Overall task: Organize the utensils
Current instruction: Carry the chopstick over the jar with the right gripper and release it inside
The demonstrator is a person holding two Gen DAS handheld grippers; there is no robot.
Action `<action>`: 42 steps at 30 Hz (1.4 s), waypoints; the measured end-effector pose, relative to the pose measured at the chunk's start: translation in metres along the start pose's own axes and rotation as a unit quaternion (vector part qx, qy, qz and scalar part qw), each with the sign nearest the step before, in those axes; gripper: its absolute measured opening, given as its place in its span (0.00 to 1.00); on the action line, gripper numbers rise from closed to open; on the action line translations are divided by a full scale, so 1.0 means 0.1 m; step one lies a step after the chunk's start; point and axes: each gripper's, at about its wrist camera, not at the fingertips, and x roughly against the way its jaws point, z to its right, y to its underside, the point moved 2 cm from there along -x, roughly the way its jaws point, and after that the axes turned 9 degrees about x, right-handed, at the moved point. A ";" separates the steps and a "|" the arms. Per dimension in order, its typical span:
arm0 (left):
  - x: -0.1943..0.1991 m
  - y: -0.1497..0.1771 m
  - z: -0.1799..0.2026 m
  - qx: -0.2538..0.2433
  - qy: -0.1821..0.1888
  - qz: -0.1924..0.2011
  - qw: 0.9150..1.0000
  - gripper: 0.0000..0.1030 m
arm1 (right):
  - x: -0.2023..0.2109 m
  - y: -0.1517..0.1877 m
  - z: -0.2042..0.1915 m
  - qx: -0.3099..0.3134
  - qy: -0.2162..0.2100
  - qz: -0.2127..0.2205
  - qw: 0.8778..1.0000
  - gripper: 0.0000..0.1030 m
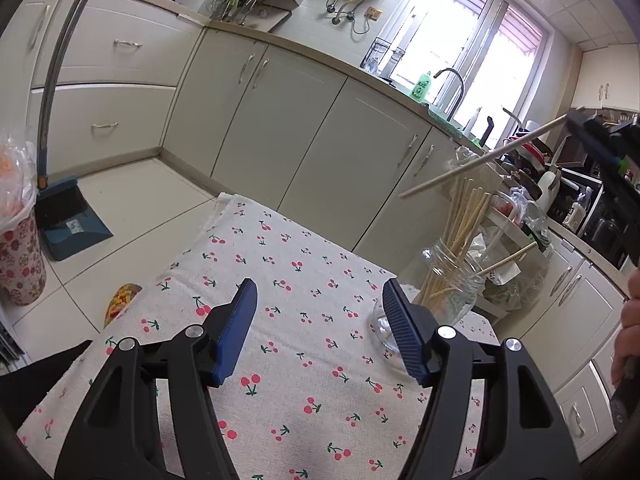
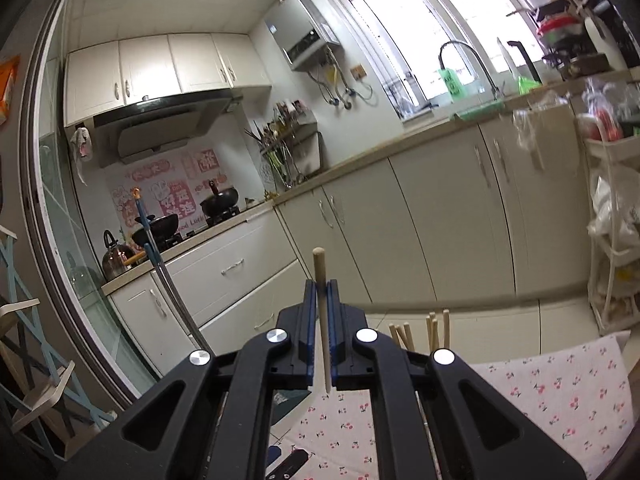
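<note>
1. A round wooden chopstick (image 2: 322, 312) is clamped between the closed right gripper (image 2: 320, 292), above the glass jar (image 1: 452, 280).
2. The jar holds more chopsticks (image 1: 466, 224), its base hidden.
3. The left gripper (image 1: 320, 312) hangs wide open and empty over the cherry-print cloth (image 1: 296, 280) on the worktop.

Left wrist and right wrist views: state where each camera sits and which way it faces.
Left wrist: sits behind the open left gripper, looks down across the cherry tablecloth to the jar of chopsticks and the cabinets; own fingers show, plus the right gripper and a hand at the right edge.
Right wrist: sits behind the right gripper, raised and facing the stove wall and counter; its fingers clamp a chopstick.
Shared: the held chopstick, tablecloth, the chopsticks' tips, faucet, window.
</note>
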 end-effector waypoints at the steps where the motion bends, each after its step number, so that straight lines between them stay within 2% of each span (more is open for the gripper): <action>1: -0.01 0.00 0.00 0.000 0.000 -0.001 1.000 0.60 | 0.03 0.01 -0.02 0.003 0.001 0.000 1.000 0.06; 6: -0.02 0.02 -0.01 0.003 -0.001 -0.003 1.000 0.61 | 0.20 -0.01 0.00 0.021 0.018 0.000 1.000 0.06; 15: -0.04 0.01 -0.04 0.010 -0.004 -0.009 1.000 0.62 | 0.26 -0.18 0.10 0.027 0.042 0.013 0.999 0.06; 24: -0.07 0.01 -0.05 0.014 -0.005 -0.013 1.000 0.63 | 0.09 -0.26 0.21 0.031 0.061 0.018 0.998 0.06; 42: -0.11 0.03 -0.05 0.017 -0.004 -0.021 1.000 0.66 | -0.09 -0.14 0.41 0.023 0.079 0.000 0.997 0.06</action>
